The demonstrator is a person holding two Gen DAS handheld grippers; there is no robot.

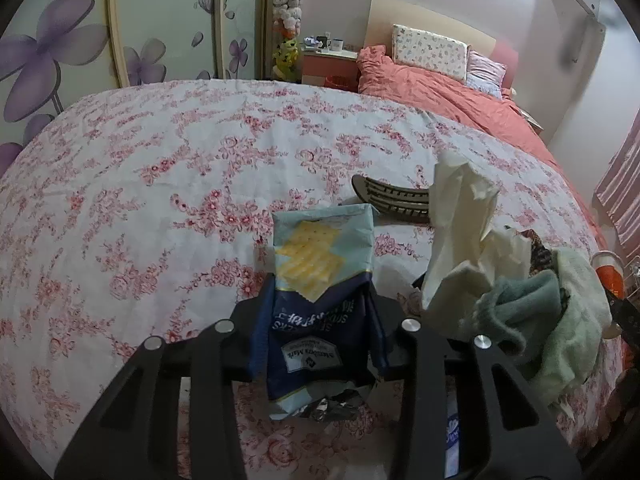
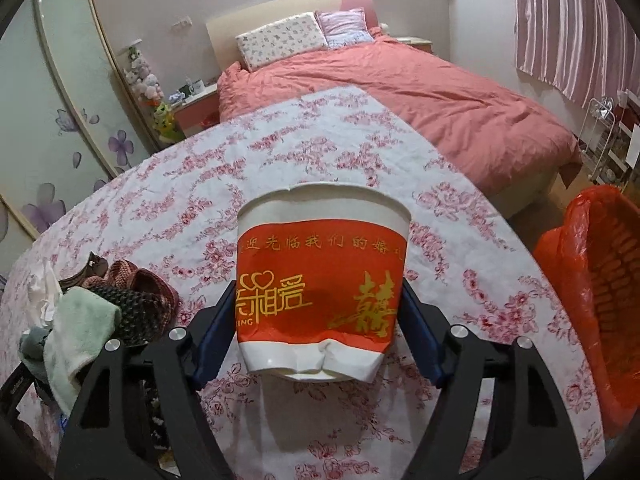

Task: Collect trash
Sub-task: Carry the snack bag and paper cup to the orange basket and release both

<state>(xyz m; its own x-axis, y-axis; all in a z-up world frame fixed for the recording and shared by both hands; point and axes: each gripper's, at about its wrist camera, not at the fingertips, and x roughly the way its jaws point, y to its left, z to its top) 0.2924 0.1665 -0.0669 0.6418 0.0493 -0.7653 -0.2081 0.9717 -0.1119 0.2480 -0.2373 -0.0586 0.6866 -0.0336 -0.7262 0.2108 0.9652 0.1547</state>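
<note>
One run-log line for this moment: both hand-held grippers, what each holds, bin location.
left hand-held gripper: shut on cracker packet | right hand-held gripper: shut on paper cup | orange-lined bin: right of table

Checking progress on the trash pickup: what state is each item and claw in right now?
Cracker bag: crumpled, torn open at the near end, pinched in the left claw.
Paper cup: dented near its base, squeezed between the right claw's pads.
Bin: open, lined with an orange bag.
Tissue: crumpled, loose on the cloth pile.
</note>
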